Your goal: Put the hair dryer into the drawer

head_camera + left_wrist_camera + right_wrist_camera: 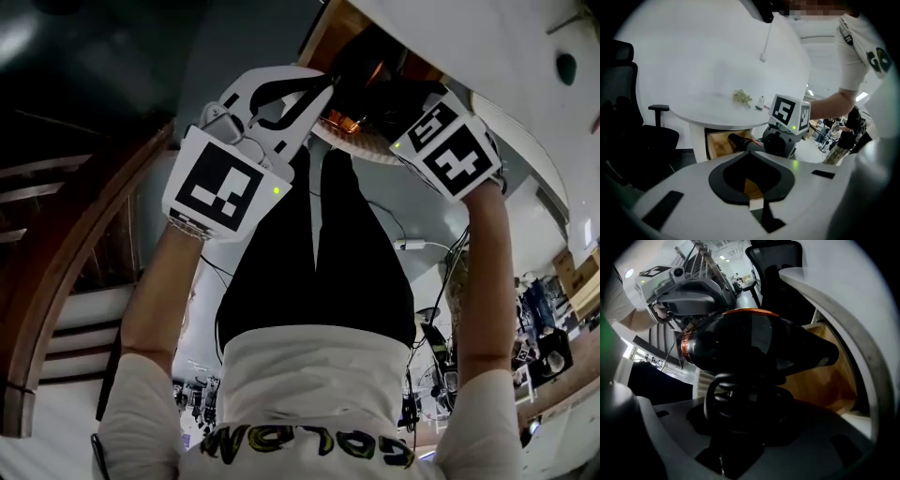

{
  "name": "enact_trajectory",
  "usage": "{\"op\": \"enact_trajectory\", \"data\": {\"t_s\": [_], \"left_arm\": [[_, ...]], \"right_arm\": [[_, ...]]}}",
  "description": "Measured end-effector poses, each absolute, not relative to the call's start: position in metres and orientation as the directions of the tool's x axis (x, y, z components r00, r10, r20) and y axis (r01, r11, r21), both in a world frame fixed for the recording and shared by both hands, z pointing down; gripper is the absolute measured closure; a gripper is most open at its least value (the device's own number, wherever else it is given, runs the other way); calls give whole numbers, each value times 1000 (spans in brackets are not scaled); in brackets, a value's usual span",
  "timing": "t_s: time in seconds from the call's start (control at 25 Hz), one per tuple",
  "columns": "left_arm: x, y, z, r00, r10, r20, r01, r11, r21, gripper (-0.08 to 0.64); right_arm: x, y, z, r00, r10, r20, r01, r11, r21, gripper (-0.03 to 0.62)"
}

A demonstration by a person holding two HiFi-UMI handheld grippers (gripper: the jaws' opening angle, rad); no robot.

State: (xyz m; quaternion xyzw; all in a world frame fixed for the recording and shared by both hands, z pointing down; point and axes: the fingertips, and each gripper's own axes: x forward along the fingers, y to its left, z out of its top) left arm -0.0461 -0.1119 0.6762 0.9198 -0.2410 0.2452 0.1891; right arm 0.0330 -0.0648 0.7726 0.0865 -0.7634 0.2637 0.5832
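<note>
The black hair dryer [754, 341] with an orange ring fills the right gripper view, its nozzle over the open wooden drawer [827, 376]. My right gripper [747, 420] is shut on its handle, where the black cord [740, 397] is coiled. In the head view the hair dryer [361, 80] hangs at the drawer's mouth [336, 26] under my right gripper [398, 117]. My left gripper [323, 84] is beside it on the left, with its white jaws together and nothing between them. From the left gripper [750, 157] view, the nozzle [739, 140] points into the drawer [719, 145].
A round white table [717, 108] tops the drawer and carries a few small items [741, 97]. A black office chair [633, 126] stands to its left. My legs [319, 262] are just in front. A wooden stair rail [66, 272] curves at the left.
</note>
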Motion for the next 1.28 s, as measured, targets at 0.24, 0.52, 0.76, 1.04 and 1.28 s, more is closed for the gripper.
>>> {"op": "enact_trajectory", "data": {"t_s": [0.24, 0.52, 0.76, 1.04, 1.28], "left_arm": [[-45, -120, 693, 743, -325, 585, -519, -831, 198, 548], [-44, -129, 708, 724, -305, 618, -511, -839, 185, 548], [-48, -129, 714, 717, -292, 633, -505, -843, 184, 548], [-46, -133, 719, 712, -287, 640, -509, -839, 190, 548], [-51, -135, 722, 709, -289, 643, -515, -835, 192, 548]], "right_arm": [[31, -80, 796, -182, 123, 975, -442, 876, -194, 350], [39, -96, 817, -69, 79, 994, -440, 892, -101, 350], [38, -97, 836, 1, 51, 999, -435, 899, -46, 350], [42, -98, 856, 46, 53, 998, -429, 903, -28, 348], [36, -103, 869, 76, 43, 996, -436, 900, -6, 347]]}}
